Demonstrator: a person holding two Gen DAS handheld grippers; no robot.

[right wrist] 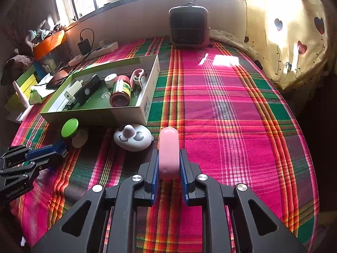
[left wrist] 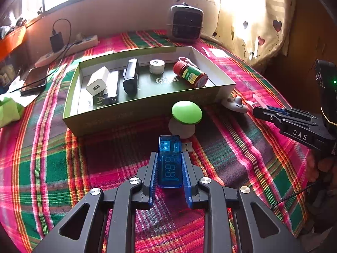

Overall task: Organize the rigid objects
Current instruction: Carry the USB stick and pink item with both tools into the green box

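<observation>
My left gripper [left wrist: 169,155] is shut on a blue see-through USB meter [left wrist: 170,160], its metal plug [left wrist: 187,147] sticking out to the right. Just beyond it stands a green-capped mushroom lamp [left wrist: 186,112] against the green open box [left wrist: 147,113]. Inside the box lie a white charger [left wrist: 97,84], a black device [left wrist: 131,76], a white round puck [left wrist: 157,65] and a red jar [left wrist: 190,74]. My right gripper [right wrist: 168,154] is shut on a pale pink capsule-shaped piece [right wrist: 168,149]. A white smiley-face gadget [right wrist: 133,137] lies left of it, before the box [right wrist: 99,115].
A plaid cloth [right wrist: 221,105] covers the table. A small heater [right wrist: 189,26] stands at the far edge. A power strip [left wrist: 67,49] with a black adapter, a phone [left wrist: 34,80] and clutter sit far left. A curtain [right wrist: 294,31] hangs at the right.
</observation>
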